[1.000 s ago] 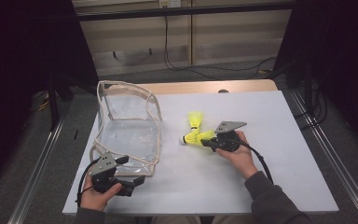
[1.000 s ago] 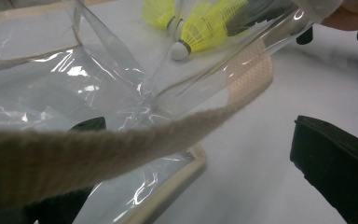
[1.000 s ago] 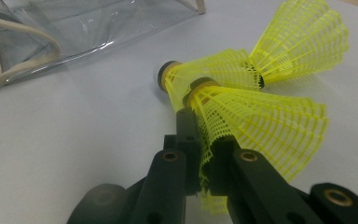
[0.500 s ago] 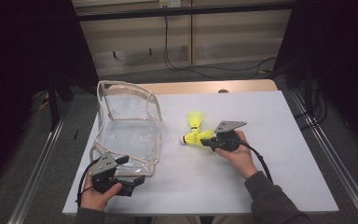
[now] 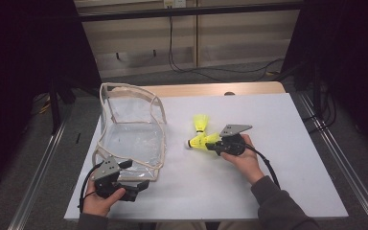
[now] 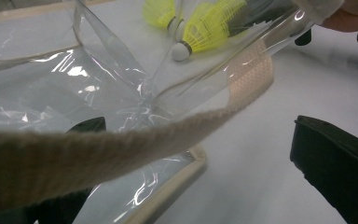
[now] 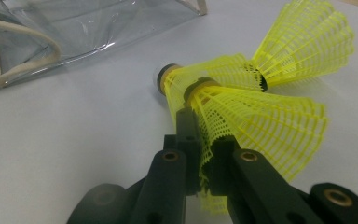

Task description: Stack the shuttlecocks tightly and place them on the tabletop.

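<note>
My right gripper (image 5: pixel 211 145) (image 7: pixel 204 140) is shut on the mesh skirt of a yellow shuttlecock (image 5: pixel 200 142) (image 7: pixel 261 126) that lies on the white table. A second shuttlecock (image 7: pixel 172 79) lies tight against it, and another (image 5: pixel 200 122) (image 7: pixel 307 42) sits just behind. A clear plastic bag (image 5: pixel 132 139) (image 6: pixel 51 84) with beige trim lies open at the left. At the bag's near corner my left gripper (image 5: pixel 138 187) (image 6: pixel 196 126) is open, its jaws wide apart. The bag's beige strap (image 6: pixel 121 149) crosses between them, and one jaw is behind the plastic.
The white table top (image 5: pixel 278 124) extends to the right of the shuttlecocks. A wooden strip (image 5: pixel 211 89) runs along its far edge. Metal rails (image 5: pixel 338 163) flank both sides, and cables (image 5: pixel 206 72) lie on the floor behind.
</note>
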